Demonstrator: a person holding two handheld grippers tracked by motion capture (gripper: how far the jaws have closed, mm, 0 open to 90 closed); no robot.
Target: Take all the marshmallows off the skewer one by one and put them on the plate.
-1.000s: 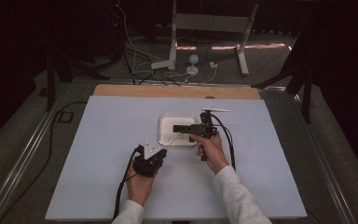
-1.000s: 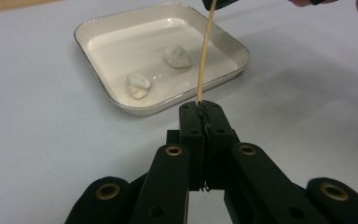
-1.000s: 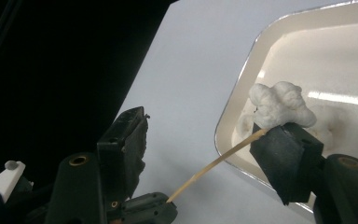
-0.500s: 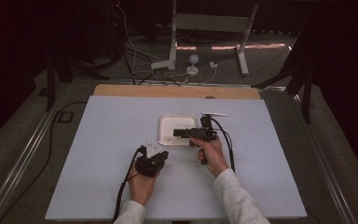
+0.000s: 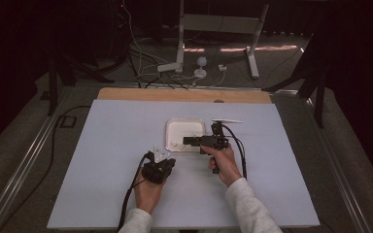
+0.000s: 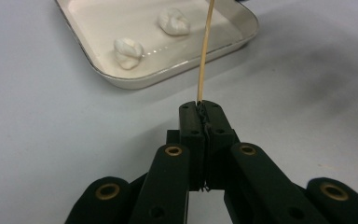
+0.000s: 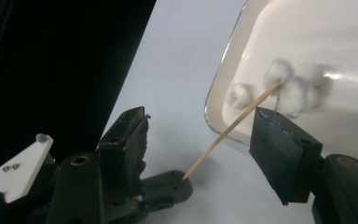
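My left gripper [image 6: 200, 106] is shut on the lower end of a thin wooden stick [image 6: 205, 51], which rises toward a shallow white tray [image 6: 177, 70]. Two cotton balls [image 6: 128, 52] lie in that tray. In the right gripper view the stick [image 7: 228, 130] slants up from the left gripper [image 7: 170, 186] and its tip touches a clump of cotton balls [image 7: 293, 91] in the tray [image 7: 223, 70]. My right gripper [image 7: 200, 144] stands open at the tray's near rim, its pads pressing on nothing. From above, the right gripper [image 5: 188, 141] reaches over the tray [image 5: 175, 127] and the left gripper [image 5: 166, 160] sits just below it.
The tray lies on a pale sheet [image 5: 102, 145] that covers the table. A small white item [image 5: 227, 121] lies right of the tray. Beyond the table's wooden far edge [image 5: 141, 94] are stand legs and cables on the floor.
The right gripper has shifted slightly toward the tray's near edge. The left hand has stayed put with the stick.
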